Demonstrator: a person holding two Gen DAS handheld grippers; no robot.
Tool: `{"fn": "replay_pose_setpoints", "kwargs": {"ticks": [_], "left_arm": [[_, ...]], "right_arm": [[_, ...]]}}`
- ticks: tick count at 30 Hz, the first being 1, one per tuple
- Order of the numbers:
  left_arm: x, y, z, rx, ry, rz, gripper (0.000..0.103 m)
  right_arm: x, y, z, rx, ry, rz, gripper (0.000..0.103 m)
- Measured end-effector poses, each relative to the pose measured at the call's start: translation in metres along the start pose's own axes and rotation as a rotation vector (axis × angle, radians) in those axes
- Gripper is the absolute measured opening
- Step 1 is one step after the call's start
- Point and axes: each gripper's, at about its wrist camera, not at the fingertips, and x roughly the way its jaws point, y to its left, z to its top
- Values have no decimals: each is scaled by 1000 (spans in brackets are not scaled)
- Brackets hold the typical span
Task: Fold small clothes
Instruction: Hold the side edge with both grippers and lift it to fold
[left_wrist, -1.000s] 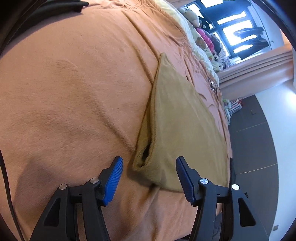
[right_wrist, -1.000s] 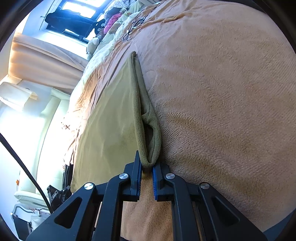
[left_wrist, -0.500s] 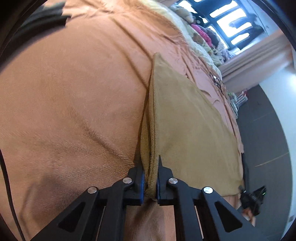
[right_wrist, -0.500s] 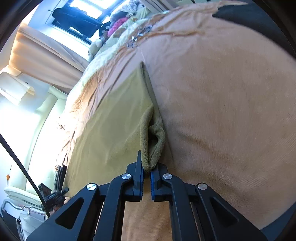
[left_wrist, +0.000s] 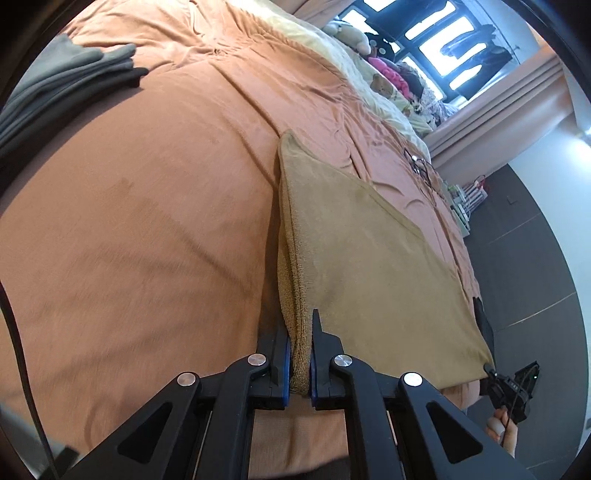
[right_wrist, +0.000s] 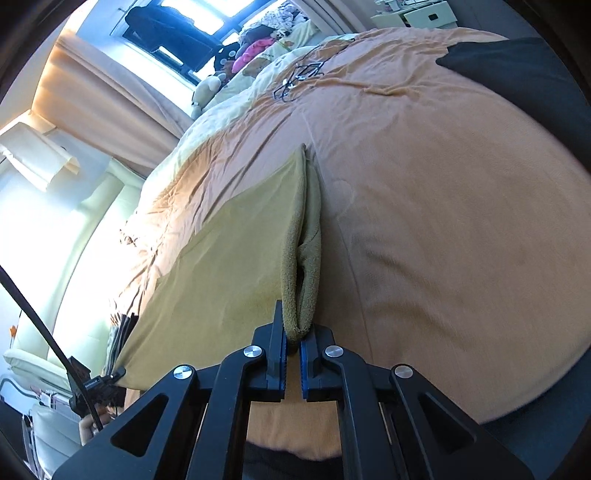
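The tan cloth (left_wrist: 362, 258) lies on the orange bed (left_wrist: 147, 221), long side running from 6 toward 12 o'clock, each near corner pinched tight by the left gripper (left_wrist: 300, 365) and right gripper (right_wrist: 293, 350).

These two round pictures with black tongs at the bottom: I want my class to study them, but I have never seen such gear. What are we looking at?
Each picture comes from a fisheye camera mounted on a hand-held gripper, looking along its two fingers. A person holds one in each hand; no robot arm is involved. The left gripper and right gripper are each clamped on a near corner of an olive-tan cloth, which is spread over an orange blanket on a bed. A grey garment lies further off.
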Motion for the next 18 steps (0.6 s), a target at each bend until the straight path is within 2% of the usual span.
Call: {"fn": "replay_pose_setpoints", "kwargs": {"ticks": [9, 14, 18], "left_arm": [[-15, 3, -27, -8, -8, -10, 7], [-15, 5, -38, -25, -10, -13, 7], [-17, 12, -44, -50, -16, -23, 7]], "right_arm": [[-18, -1, -14, -9, 7, -1, 2], [-22, 4, -17, -44, 8, -29, 2], [-21, 2, -15, -23, 30, -50, 4]]}}
